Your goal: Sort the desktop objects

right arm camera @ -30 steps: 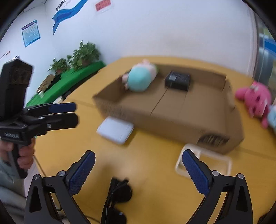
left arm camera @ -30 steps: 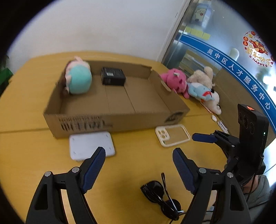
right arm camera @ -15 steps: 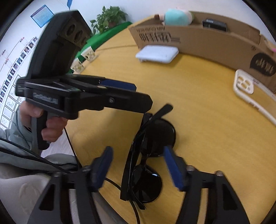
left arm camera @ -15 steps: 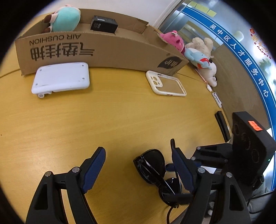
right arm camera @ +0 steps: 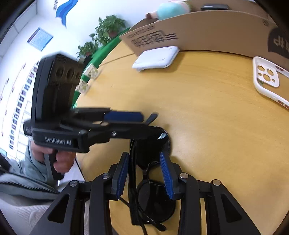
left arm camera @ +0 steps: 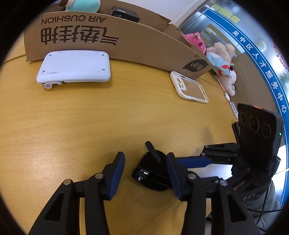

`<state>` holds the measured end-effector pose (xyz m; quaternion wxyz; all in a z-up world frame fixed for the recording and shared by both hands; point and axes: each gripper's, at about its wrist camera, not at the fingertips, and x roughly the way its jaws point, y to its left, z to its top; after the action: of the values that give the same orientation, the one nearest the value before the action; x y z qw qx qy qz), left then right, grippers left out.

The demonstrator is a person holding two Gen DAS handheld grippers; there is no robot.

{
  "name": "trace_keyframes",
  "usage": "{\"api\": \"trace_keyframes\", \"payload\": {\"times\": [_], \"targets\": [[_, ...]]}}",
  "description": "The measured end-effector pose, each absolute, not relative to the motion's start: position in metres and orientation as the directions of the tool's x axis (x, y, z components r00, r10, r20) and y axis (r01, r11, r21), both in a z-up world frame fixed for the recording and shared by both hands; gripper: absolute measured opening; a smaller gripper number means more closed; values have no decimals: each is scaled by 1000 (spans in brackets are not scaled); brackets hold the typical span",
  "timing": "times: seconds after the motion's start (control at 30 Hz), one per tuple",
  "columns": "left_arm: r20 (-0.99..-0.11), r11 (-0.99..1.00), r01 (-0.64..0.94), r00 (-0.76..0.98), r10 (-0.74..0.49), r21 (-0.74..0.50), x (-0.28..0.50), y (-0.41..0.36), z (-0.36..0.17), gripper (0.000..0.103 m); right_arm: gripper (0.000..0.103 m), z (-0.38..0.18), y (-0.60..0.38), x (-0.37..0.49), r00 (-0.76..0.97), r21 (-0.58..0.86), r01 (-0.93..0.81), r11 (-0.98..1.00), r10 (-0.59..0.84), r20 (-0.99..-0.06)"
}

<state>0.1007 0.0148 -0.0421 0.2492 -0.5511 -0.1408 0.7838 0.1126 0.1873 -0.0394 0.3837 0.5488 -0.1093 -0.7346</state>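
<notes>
Black sunglasses point(right arm camera: 150, 182) on yellow table point(left arm camera: 72, 126), near front edge. R gripper point(right arm camera: 144, 173): fingers apart, straddling the glasses' bridge, not clamped. L gripper point(left arm camera: 145, 170): fingers apart, one lens w/ raised temple arm between pads; cardboard box point(left arm camera: 126, 45), white pad point(left arm camera: 74, 66), phone case point(left arm camera: 188, 87) farther back.

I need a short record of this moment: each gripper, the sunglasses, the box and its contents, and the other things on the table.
left gripper: open, low over the table, one lens of the sunglasses between its fingers
right gripper: open, fingers on both sides of the sunglasses, not closed on them
sunglasses: black, lying near the table edge
box: cardboard, holds a teal plush and a black device
outside the box: white pad, phone case, plush toys
</notes>
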Motion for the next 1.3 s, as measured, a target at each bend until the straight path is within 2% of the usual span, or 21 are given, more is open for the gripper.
{"api": "trace_keyframes", "payload": {"times": [0.27, 0.4, 0.77, 0.93, 1.03, 1.1, 1.3], "targets": [[-791, -839, -242, -282, 542, -488, 97, 14, -42, 47, 37, -28, 201, 95, -100, 607, 449, -656, -712, -695], [-782, -833, -241, -290, 552, -498, 97, 12, -42, 46, 61, -10, 213, 89, -138, 603, 441, -665, -714, -686], [-764, -836, -240, -341, 548, -493, 99, 12, -42, 45, 61, 82, 201, 65, -207, 388, 587, -710, -595, -776], [-760, -839, -252, -356, 544, -483, 102, 13, -42, 45, 59, 114, 187, 60, -268, 294, 636, -713, -562, -783], [-755, -832, -254, -351, 554, -493, 101, 11, -43, 45, 55, 108, 187, 63, -253, 300, 634, -713, -558, -791], [-756, -835, -251, -356, 549, -489, 100, 8, -43, 45, 47, 93, 187, 65, -209, 325, 624, -711, -552, -807], [-758, -854, -231, -394, 520, -466, 101, -15, -38, 45, 46, 43, 196, 69, -140, 403, 578, -709, -573, -807]]}}
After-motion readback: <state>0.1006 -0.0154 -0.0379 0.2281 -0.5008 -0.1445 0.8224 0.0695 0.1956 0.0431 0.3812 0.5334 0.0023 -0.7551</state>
